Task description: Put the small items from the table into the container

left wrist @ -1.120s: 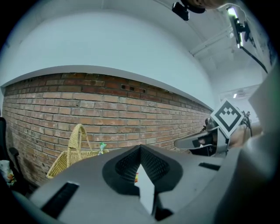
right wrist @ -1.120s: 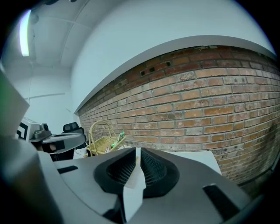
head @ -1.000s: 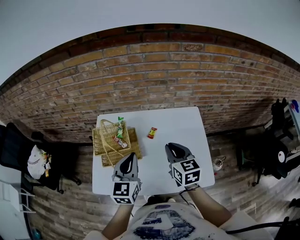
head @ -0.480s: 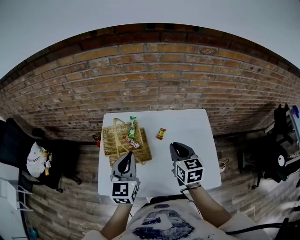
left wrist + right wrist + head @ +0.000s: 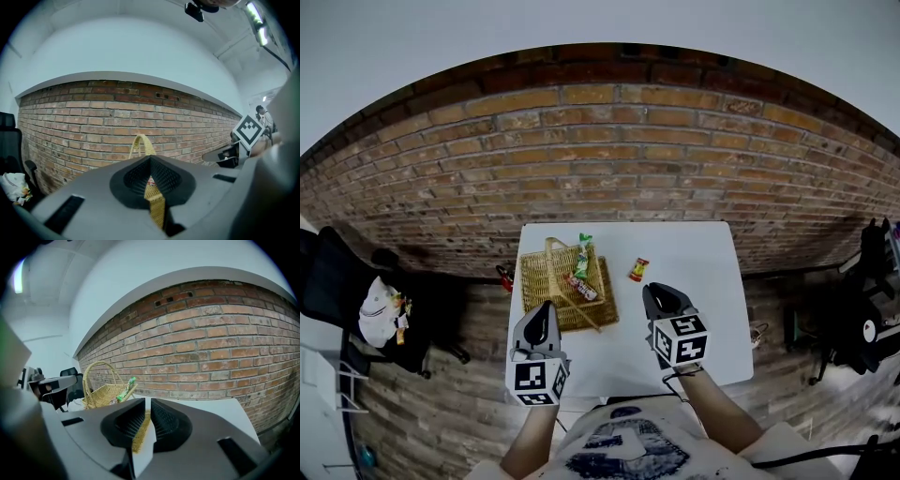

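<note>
Basket (image 5: 542,281) stands on the left part of the table (image 5: 698,272), with a green packet (image 5: 583,255) and a red-white packet (image 5: 584,290) inside. Candy (image 5: 638,270) lies on the table just right of the basket. Left gripper (image 5: 545,309), jaws together and empty, is at the basket's near edge. Right gripper (image 5: 655,293), jaws a slit apart and empty, is near the candy.

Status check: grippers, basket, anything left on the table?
Left gripper shut, right gripper slightly open, both empty. Basket holds packets; one red packet on the table beside it. Nothing blocking it.
</note>
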The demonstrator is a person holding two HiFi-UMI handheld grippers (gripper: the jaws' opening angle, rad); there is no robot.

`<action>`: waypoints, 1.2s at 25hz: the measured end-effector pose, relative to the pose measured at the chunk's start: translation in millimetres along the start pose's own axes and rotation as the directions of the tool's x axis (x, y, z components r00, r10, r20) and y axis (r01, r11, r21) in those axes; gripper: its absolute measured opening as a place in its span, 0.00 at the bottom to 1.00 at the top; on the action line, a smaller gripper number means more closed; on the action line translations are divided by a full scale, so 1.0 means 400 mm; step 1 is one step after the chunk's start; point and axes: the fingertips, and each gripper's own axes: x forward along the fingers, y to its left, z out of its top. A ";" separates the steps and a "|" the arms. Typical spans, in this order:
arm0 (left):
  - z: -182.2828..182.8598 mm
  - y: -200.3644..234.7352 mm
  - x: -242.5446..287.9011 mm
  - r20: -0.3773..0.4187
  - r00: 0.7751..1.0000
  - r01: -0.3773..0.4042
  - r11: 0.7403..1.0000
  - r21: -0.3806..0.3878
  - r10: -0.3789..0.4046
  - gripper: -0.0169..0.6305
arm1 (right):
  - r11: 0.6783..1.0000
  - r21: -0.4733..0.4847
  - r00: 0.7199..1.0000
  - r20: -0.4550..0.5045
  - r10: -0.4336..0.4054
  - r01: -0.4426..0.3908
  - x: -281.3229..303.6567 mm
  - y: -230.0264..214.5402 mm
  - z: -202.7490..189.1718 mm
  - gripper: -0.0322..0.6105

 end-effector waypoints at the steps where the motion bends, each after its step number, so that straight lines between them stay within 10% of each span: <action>1: 0.000 0.010 0.006 0.000 1.000 -0.008 1.000 0.000 0.008 0.10 | 1.000 0.000 1.000 -0.005 -0.001 0.001 0.009 -0.003 -0.004 0.13; 30: -0.098 0.064 0.050 -0.120 0.984 -0.131 0.991 -0.024 0.128 0.10 | 0.999 0.046 0.993 -0.120 -0.009 0.014 0.204 -0.109 -0.096 0.13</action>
